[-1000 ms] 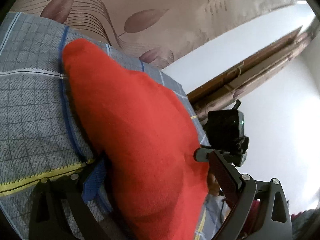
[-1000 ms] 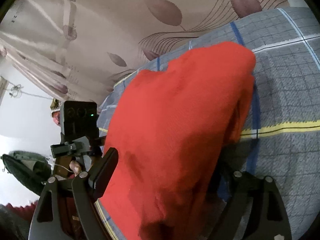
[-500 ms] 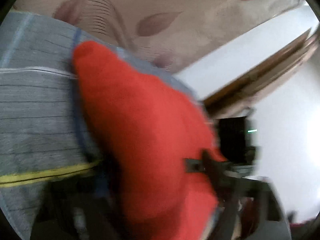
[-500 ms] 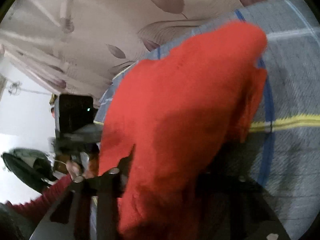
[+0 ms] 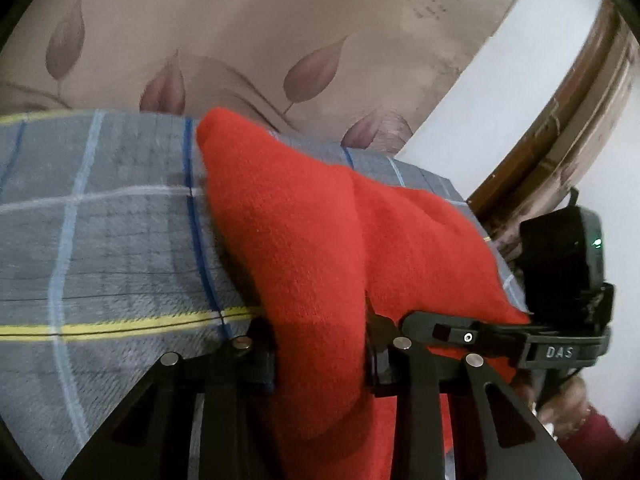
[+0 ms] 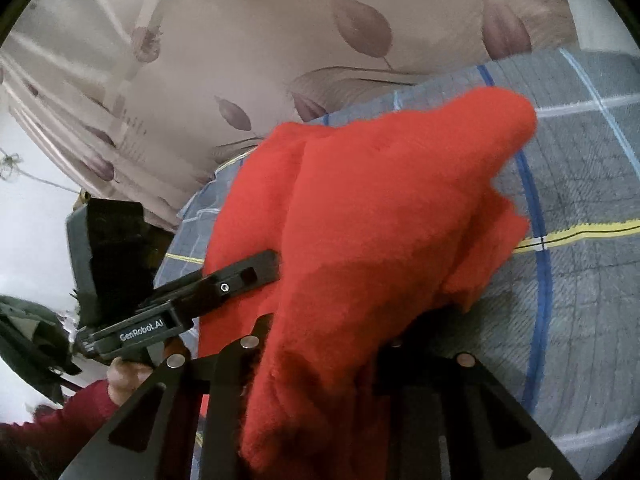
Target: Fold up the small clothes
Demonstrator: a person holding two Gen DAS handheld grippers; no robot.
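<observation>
A red knit garment (image 5: 304, 240) lies on a grey checked blanket (image 5: 100, 248), and its near edge is bunched up off the blanket. My left gripper (image 5: 320, 360) has a thick fold of it between its closing jaws, and the pads press into the cloth. In the right wrist view the same red garment (image 6: 380, 220) rises into my right gripper (image 6: 324, 356), whose jaws are also closing and pinch the cloth. Each view shows the other gripper beside it: a right finger (image 5: 460, 330), a left finger (image 6: 240, 276). The garment's far tip (image 6: 504, 116) rests on the blanket (image 6: 580, 280).
A beige curtain with leaf print (image 5: 280, 40) hangs behind the blanket. A wooden door frame (image 5: 560, 120) and white wall stand to the right. A hand (image 6: 128, 372) in a dark red sleeve (image 6: 60, 420) holds the left gripper.
Both grippers have closed from wide open onto the garment's near edge and lifted it, so the cloth now bunches up. The left gripper has tilted, showing more curtain.
</observation>
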